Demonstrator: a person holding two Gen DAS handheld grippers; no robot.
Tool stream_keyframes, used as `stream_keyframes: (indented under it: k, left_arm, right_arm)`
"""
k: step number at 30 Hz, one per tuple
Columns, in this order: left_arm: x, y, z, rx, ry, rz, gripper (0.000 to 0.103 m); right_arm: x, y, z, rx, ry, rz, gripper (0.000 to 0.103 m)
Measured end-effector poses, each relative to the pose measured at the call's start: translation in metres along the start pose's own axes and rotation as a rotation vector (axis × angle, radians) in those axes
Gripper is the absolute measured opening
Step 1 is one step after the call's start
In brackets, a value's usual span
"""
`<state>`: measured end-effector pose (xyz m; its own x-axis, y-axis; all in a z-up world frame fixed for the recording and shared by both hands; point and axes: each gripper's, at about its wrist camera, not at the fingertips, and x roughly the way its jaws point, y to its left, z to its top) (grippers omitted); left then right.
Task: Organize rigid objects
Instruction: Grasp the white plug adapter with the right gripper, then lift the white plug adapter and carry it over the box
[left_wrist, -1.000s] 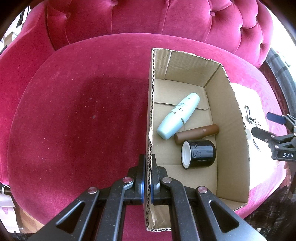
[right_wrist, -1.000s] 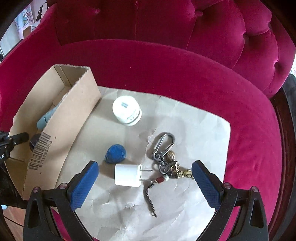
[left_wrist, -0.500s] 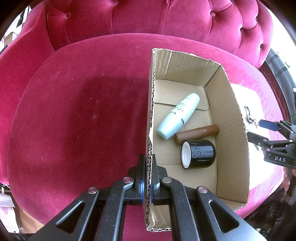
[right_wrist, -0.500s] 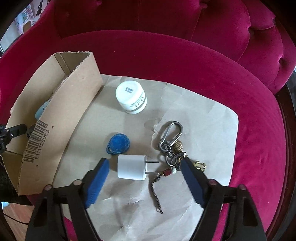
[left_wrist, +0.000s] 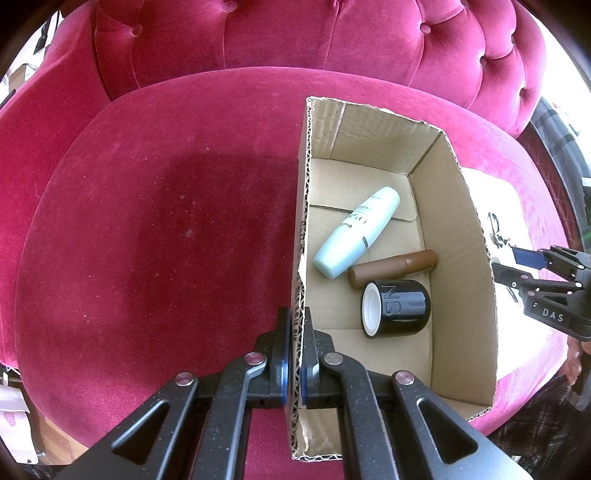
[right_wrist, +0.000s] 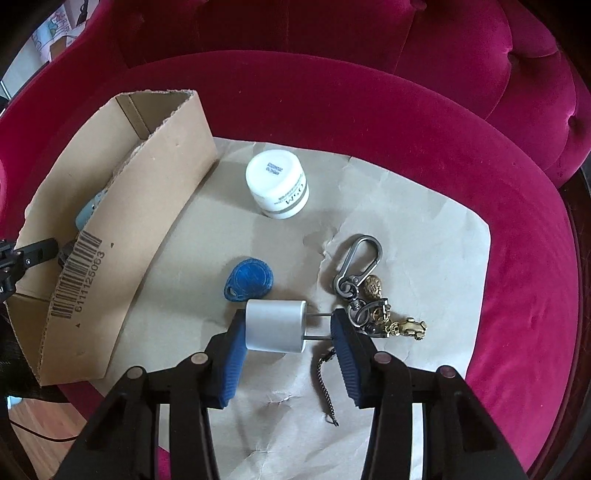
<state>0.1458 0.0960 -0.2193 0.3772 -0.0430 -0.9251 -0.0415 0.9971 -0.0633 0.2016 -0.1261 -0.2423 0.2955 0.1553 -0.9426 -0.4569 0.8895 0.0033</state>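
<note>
Your left gripper (left_wrist: 294, 354) is clamped on the cardboard box (left_wrist: 476, 280) wall. Your right gripper (right_wrist: 288, 343) brackets the white charger (right_wrist: 275, 325) lying on the brown paper (right_wrist: 424, 206), fingers apart around it, beside the blue tag (right_wrist: 249, 277).

Crimson tufted velvet sofa (right_wrist: 406, 110). Tan cardboard box (left_wrist: 476, 295), black barcode. Pale mint tube (left_wrist: 356, 230); brown tube (left_wrist: 393, 267); black jar (left_wrist: 402, 308), white cap. White charger (right_wrist: 275, 325); blue fob (right_wrist: 249, 278); white jar (right_wrist: 277, 182); brass keychain (right_wrist: 373, 295). Beige paper (right_wrist: 424, 229).
</note>
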Motion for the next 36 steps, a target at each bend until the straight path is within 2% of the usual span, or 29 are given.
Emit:
stream_keyframes:
  k: [18, 36]
  left_arm:
    - [-0.002, -0.002, 0.002, 0.005, -0.001, 0.006, 0.003]
    - [-0.002, -0.002, 0.001, 0.009, -0.005, 0.008, 0.003]
  right_arm:
    - [-0.041, -0.013, 0.02, 0.006, -0.09, 0.004, 0.048]
    - [-0.083, 0.01, 0.041, -0.043, -0.194, 0.019, 0.048]
